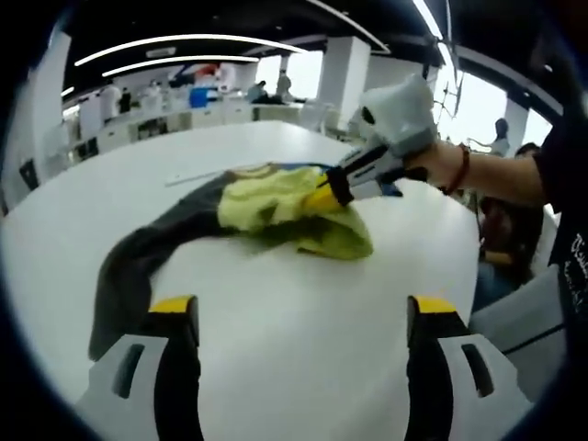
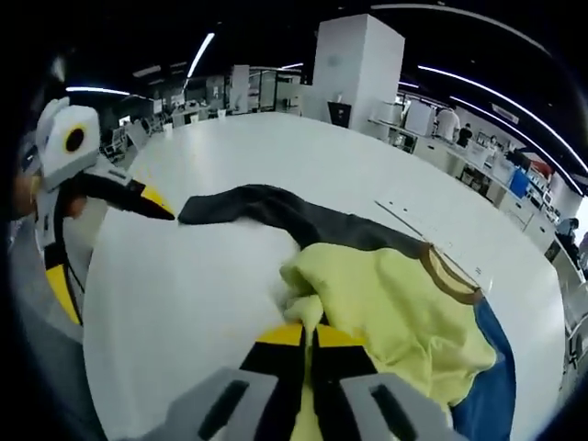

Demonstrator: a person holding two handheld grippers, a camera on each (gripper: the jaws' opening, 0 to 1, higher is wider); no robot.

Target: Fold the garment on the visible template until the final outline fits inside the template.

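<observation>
Right gripper view: my right tongs [image 2: 310, 342] are pressed together on a bunched fold of the soft yellow-and-grey fabric garment [image 2: 386, 294], which lies crumpled on the round white surface [image 2: 184, 303] over a blue template sheet [image 2: 491, 367]; I judge this pinch lifts the hem for folding. My left tongs [image 1: 303, 317] stand spread, just beside the garment's grey sleeve [image 1: 124, 276], apparently ready to take it.

Pale grey gripper bodies, black fingers [image 1: 179, 367] tipped yellow, red wristband [image 1: 462, 169], dark sleeve [image 1: 562, 156]
</observation>
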